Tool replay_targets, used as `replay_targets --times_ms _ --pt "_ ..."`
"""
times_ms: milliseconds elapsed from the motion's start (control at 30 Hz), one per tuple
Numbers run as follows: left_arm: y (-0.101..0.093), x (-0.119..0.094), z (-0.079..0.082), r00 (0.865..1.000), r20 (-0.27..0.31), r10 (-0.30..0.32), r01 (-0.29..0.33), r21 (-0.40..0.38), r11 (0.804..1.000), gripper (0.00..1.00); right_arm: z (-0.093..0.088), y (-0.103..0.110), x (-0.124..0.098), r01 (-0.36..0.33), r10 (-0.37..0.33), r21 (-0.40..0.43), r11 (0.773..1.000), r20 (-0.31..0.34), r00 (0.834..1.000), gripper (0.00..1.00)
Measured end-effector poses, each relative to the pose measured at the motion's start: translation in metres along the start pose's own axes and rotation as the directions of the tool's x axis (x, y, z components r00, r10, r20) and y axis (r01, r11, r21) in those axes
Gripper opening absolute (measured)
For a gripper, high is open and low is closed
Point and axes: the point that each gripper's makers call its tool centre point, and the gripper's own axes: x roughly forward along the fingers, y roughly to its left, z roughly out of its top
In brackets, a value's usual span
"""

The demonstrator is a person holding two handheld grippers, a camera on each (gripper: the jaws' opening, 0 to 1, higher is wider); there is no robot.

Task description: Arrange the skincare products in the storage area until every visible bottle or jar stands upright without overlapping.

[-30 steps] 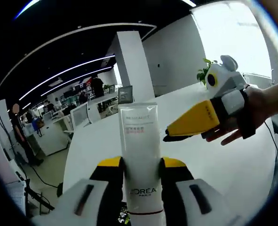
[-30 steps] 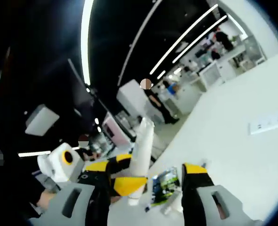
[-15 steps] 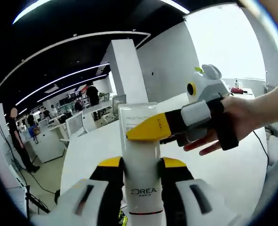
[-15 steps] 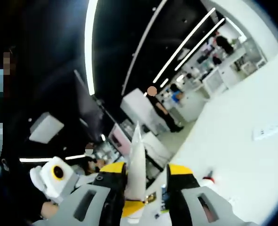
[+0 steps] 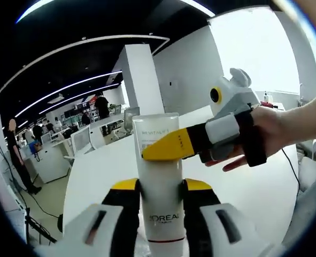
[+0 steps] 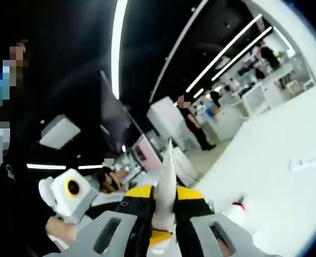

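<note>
we see the white tube (image 5: 158, 176) clamped low by the left gripper (image 5: 158, 188) and pinched higher by the right gripper (image 5: 164, 151). beyond the tube, the white table (image 5: 264, 193) lies bare and passable on both sides.

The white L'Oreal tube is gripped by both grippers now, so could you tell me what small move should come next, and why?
Probably open the left gripper and let go. The white tube is clamped low by it, near the printed logo, while the right gripper has its yellow jaws shut on the tube's flat upper end, so the right can carry it alone to the white table.
</note>
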Motion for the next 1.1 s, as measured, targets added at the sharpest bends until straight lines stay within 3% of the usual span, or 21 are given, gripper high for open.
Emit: replay_targets --times_ms 300,433,467,533,600,700,800,933,967,1033,1067,1100 --pt "-0.018 0.002 0.015 0.999 0.032 -0.041 0.04 0.019 0.999 0.32 0.01 0.003 -0.019 -0.01 0.01 -0.024 1.0 -0.015 1.0 0.06" --pt "-0.025 0.003 0.024 0.994 0.057 -0.089 0.09 -0.023 0.996 0.34 0.014 0.002 -0.028 0.009 -0.014 -0.115 0.993 -0.042 0.999 0.06" --pt "-0.026 0.003 0.03 0.991 0.086 -0.098 0.102 -0.041 0.994 0.33 0.013 0.0 -0.029 0.021 -0.028 -0.132 0.991 -0.051 0.998 0.06" --pt "-0.027 0.001 0.034 0.99 0.088 -0.112 0.113 -0.015 0.993 0.3 0.01 -0.004 -0.035 0.019 -0.037 -0.193 0.981 -0.087 0.996 0.05" --pt "-0.031 0.002 0.035 0.985 0.089 -0.148 0.149 -0.015 0.989 0.27 0.009 -0.007 -0.041 0.02 -0.041 -0.201 0.979 -0.102 0.994 0.05" --pt "-0.04 0.004 0.033 0.976 0.089 -0.201 0.208 -0.069 0.976 0.34 0.01 -0.008 -0.05 0.011 -0.036 -0.202 0.979 -0.119 0.992 0.05" --pt "-0.049 0.005 0.027 0.966 0.07 -0.248 0.252 -0.067 0.965 0.38 0.013 -0.007 -0.058 0.003 -0.03 -0.214 0.977 -0.124 0.992 0.05" --pt "-0.067 0.004 0.027 0.923 0.097 -0.372 0.383 -0.166 0.909 0.47 0.022 0.0 -0.068 -0.033 0.008 -0.217 0.976 -0.116 0.993 0.05" --pt "-0.073 0.004 0.03 0.903 0.118 -0.414 0.429 -0.181 0.885 0.47 0.025 0.005 -0.071 -0.059 0.036 -0.212 0.976 -0.115 0.993 0.05" --pt "-0.076 0.004 0.036 0.878 0.16 -0.452 0.478 -0.236 0.846 0.46 0.03 0.017 -0.075 -0.113 0.091 -0.205 0.972 -0.113 0.989 0.05" --pt "-0.077 0.003 0.041 0.854 0.193 -0.483 0.52 -0.289 0.804 0.45 0.032 0.02 -0.077 -0.123 0.102 -0.204 0.971 -0.113 0.988 0.05" --pt "-0.078 0.003 0.042 0.843 0.197 -0.501 0.538 -0.301 0.788 0.44 0.034 0.024 -0.079 -0.142 0.122 -0.201 0.969 -0.11 0.986 0.05"
